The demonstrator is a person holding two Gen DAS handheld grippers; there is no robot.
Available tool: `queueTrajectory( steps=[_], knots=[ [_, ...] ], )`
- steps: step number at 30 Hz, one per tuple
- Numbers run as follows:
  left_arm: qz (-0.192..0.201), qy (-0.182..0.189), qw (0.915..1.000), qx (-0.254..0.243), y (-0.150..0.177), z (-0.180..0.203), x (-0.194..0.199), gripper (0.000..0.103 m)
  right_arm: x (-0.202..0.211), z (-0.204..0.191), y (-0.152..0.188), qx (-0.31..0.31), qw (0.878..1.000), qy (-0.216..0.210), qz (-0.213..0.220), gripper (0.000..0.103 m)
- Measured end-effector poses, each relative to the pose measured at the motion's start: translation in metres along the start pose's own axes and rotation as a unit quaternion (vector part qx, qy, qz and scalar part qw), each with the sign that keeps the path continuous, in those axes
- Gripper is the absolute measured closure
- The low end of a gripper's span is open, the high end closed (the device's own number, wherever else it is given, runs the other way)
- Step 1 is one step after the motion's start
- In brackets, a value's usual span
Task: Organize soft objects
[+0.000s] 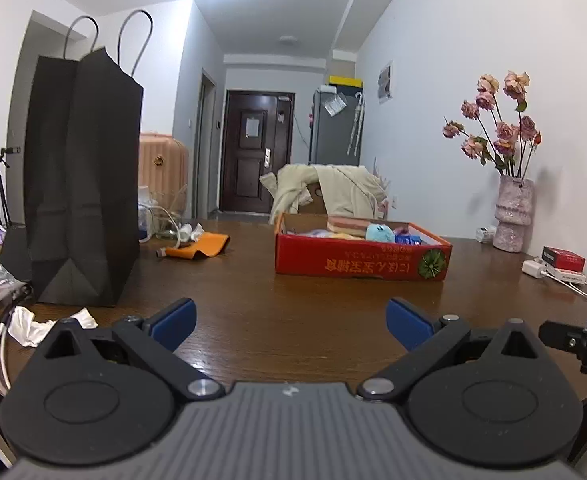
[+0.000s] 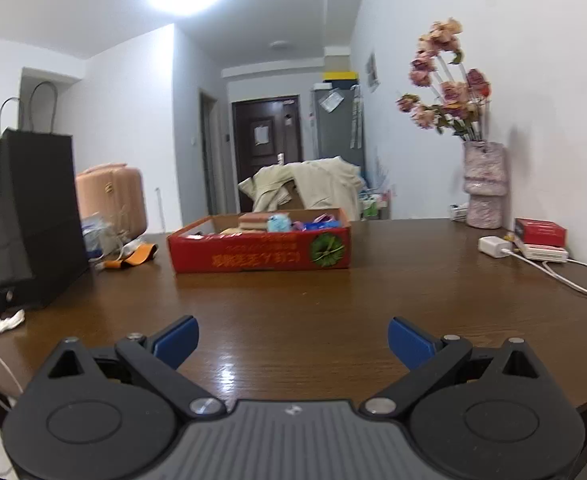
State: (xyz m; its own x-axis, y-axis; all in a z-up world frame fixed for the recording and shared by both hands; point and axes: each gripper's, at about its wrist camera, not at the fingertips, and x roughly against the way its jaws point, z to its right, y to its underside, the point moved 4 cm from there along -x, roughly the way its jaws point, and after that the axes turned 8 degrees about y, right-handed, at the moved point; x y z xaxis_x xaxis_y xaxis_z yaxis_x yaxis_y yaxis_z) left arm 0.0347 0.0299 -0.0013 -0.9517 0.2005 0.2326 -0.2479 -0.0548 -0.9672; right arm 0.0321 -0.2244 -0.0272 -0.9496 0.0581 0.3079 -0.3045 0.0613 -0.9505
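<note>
A low red cardboard box [image 1: 357, 266] stands on the brown table [image 1: 273, 304], far from both grippers; it also shows in the right wrist view [image 2: 259, 256]. Inside it lie a light-blue plush toy [image 1: 379, 232], a striped pink and yellow sponge [image 1: 347, 225] and several other soft items, mostly hidden by the wall. The plush [image 2: 279, 222] and sponge [image 2: 253, 220] also show in the right view. My left gripper [image 1: 291, 322] is open and empty above the table's near edge. My right gripper [image 2: 292, 340] is open and empty, and its tip shows at the right of the left view [image 1: 577, 340].
A tall black paper bag [image 1: 81, 184] stands at the left. An orange cloth [image 1: 199, 248] lies behind it, crumpled white tissue [image 1: 45, 322] in front. A vase of dried roses [image 1: 511, 216], a red box [image 1: 563, 258] and a white charger with cable [image 1: 537, 268] sit at the right.
</note>
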Motion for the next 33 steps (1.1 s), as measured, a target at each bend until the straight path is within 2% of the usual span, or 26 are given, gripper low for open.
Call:
queueTrajectory(
  steps=[33],
  knots=[
    [0.010, 0.010, 0.9998, -0.017, -0.0017, 0.0041, -0.0010, 0.000, -0.0103, 0.0051, -0.0017, -0.010, 1.000, -0.002, -0.014, 0.001]
  ],
)
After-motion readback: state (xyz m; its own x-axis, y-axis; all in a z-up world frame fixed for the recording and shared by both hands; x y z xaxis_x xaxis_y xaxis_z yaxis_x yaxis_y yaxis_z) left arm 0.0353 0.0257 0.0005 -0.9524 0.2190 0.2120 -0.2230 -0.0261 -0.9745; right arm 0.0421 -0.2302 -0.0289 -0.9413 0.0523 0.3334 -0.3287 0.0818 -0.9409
